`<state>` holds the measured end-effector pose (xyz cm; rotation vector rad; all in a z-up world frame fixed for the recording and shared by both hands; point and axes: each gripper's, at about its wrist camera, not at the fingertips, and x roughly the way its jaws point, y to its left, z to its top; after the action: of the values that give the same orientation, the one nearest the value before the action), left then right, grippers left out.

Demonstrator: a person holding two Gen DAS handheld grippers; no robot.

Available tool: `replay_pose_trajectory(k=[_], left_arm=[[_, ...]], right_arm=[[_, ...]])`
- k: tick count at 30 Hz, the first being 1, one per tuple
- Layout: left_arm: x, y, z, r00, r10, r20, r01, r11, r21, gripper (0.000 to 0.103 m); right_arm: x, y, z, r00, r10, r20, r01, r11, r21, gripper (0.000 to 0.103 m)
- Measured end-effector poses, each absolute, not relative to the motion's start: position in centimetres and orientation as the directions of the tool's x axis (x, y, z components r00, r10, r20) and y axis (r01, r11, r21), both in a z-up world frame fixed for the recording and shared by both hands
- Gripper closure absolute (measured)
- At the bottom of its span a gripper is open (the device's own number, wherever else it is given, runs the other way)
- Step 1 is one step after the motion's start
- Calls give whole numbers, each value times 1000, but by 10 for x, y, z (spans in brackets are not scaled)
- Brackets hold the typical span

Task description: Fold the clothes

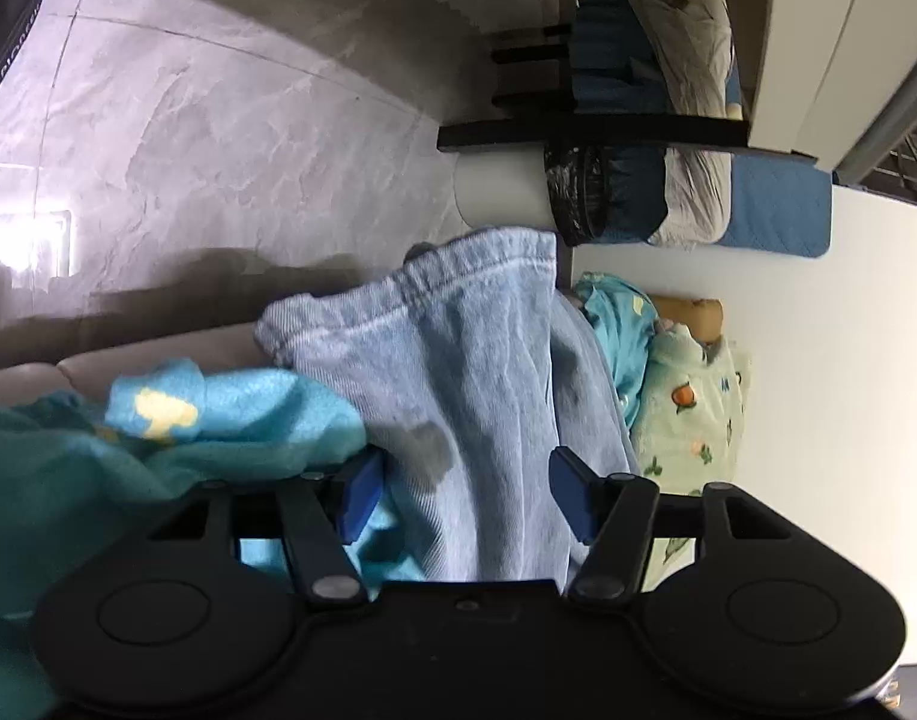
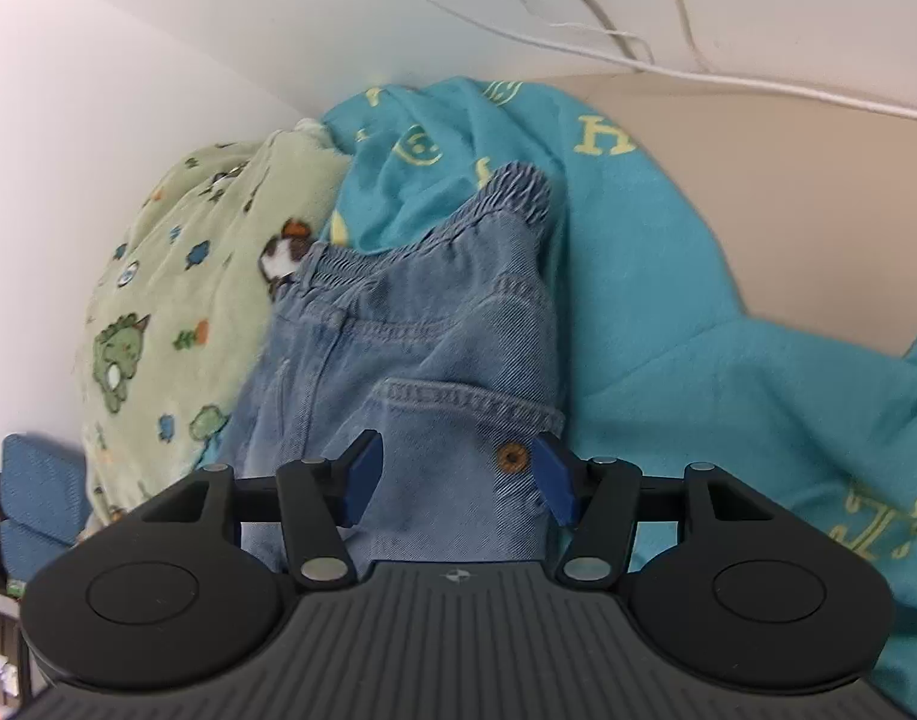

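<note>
Notably, we found the pale blue jeans running up the middle of the left wrist view, hem end toward the upper centre, the cloth passing between the left gripper at the bottom of the frame. Its blue pads stood apart with denim filling the gap; we could not tell whether they pressed on it. We noted a teal blanket with yellow print at lower left, partly under the jeans, and a pale green fleece with small animal prints at centre right, against a white wall. Grey marbled floor filled the upper left.

From the right wrist view we logged the waistband end of the jeans at centre frame, elastic gathered toward the top, a pocket edge and a brown button just inside the right pad. The right gripper sat at the bottom, jaws apart, denim between them; contact was again unclear. Teal blanket spread to the right, green fleece lay to the left, touching the jeans, and white cables crossed the top of the frame
</note>
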<state>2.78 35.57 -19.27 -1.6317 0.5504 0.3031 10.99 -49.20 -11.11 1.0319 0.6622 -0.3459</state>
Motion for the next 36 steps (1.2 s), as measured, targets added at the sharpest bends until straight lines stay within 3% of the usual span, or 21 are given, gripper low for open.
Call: replay_pose_trajectory(k=[4, 8, 11, 12, 16, 18, 27, 31, 36], left_arm=[[26, 359, -179, 855, -142, -499, -504, -1, -864, 45], [54, 343, -176, 805, -304, -509, -507, 95, -857, 44], [62, 343, -172, 811, -299, -504, -488, 132, -863, 45], [64, 345, -174, 815, -295, -500, -486, 124, -865, 48], [64, 348, -178, 826, -275, -492, -483, 102, -870, 91], [64, 345, -169, 848, -265, -459, -442, 126, -888, 96], [41, 338, -94, 912, -216, -349, -308, 200, -930, 100], [43, 329, -80, 909, -166, -382, -336, 250, -908, 101], [61, 327, -106, 874, -182, -450, -427, 149, -892, 100]], right_arm=[[107, -493, -111, 738, -10, -675, 596, 477, 645, 45], [109, -492, -113, 730, -2, -684, 606, 466, 645, 45], [112, -489, -112, 727, 2, -687, 605, 472, 642, 45], [113, -487, -111, 726, -1, -688, 603, 483, 635, 45], [116, -490, -109, 733, -41, -678, 607, 489, 627, 45], [115, -493, -108, 741, -63, -669, 610, 481, 630, 45], [115, -503, -108, 763, -146, -630, 611, 481, 629, 44], [128, -507, -118, 770, -136, -624, 607, 461, 648, 44], [138, -505, -128, 780, -136, -610, 609, 388, 692, 43]])
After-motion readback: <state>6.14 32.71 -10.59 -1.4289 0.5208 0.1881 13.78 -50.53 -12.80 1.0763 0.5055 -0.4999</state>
